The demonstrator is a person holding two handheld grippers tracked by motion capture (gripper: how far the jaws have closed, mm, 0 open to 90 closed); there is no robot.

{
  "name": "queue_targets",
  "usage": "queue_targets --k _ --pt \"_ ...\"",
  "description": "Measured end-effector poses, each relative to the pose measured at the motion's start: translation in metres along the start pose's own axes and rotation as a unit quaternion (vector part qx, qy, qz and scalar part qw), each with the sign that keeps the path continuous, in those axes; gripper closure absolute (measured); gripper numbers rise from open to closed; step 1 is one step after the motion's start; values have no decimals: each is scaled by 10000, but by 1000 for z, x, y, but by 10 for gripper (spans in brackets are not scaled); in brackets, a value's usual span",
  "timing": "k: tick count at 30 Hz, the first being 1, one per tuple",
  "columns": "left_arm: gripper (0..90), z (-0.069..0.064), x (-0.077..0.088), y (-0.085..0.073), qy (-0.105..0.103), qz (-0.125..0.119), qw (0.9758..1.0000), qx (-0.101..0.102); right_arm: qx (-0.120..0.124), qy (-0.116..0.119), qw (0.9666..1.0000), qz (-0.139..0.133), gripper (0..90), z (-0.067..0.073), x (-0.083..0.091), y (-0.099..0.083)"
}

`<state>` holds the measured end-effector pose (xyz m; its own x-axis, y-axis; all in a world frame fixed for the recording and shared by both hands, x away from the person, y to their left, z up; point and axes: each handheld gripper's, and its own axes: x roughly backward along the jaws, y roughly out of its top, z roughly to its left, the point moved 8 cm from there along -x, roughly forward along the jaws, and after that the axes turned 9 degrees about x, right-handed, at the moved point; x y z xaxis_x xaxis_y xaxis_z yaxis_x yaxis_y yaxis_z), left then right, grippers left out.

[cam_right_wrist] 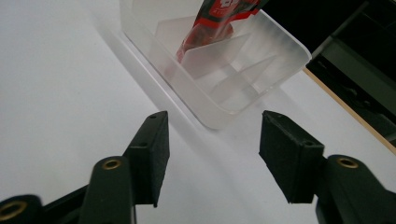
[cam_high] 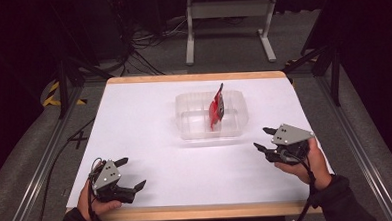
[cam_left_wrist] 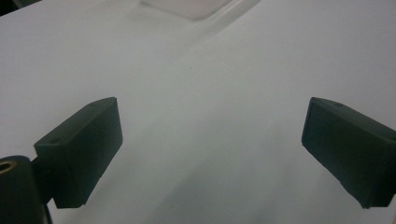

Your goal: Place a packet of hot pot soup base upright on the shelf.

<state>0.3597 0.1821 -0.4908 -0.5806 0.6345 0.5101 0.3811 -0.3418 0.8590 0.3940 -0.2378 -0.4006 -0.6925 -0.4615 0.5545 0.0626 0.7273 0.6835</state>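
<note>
Table (cam_high: 134,123): white top, wood-edged, dark floor around.
Container (cam_high: 234,126): clear, divided, mid-table.
Packet (cam_high: 216,108): red, upright inside container; placing looks done.
Right gripper (cam_high: 263,139): spread, empty, near container.
Left gripper (cam_high: 131,173): spread, empty, idle.

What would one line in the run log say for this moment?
packet: upright in tub | right tongs: open, empty, near tub | left tongs: open, empty, on table front left
</note>
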Motion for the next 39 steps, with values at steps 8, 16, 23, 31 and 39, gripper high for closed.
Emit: queue_targets --k 8,16,23,31,39 --pt "58 0 -1 0 9 10 10000 -1 44 -208 9998 -14 300 2 2 -17" --pt "58 0 -1 -1 24 26 10000 -10 -310 -370 9988 54 243 0 2 -45" --pt "57 1 0 -1 27 49 10000 -35 -490 -415 9979 126 204 0 5 -69" --pt "56 1 0 -2 48 58 10000 -46 -873 -586 9944 121 168 -6 13 -97" --pt "57 2 1 -2 98 11 9999 -63 -1274 -780 9888 -16 148 -11 27 -120"
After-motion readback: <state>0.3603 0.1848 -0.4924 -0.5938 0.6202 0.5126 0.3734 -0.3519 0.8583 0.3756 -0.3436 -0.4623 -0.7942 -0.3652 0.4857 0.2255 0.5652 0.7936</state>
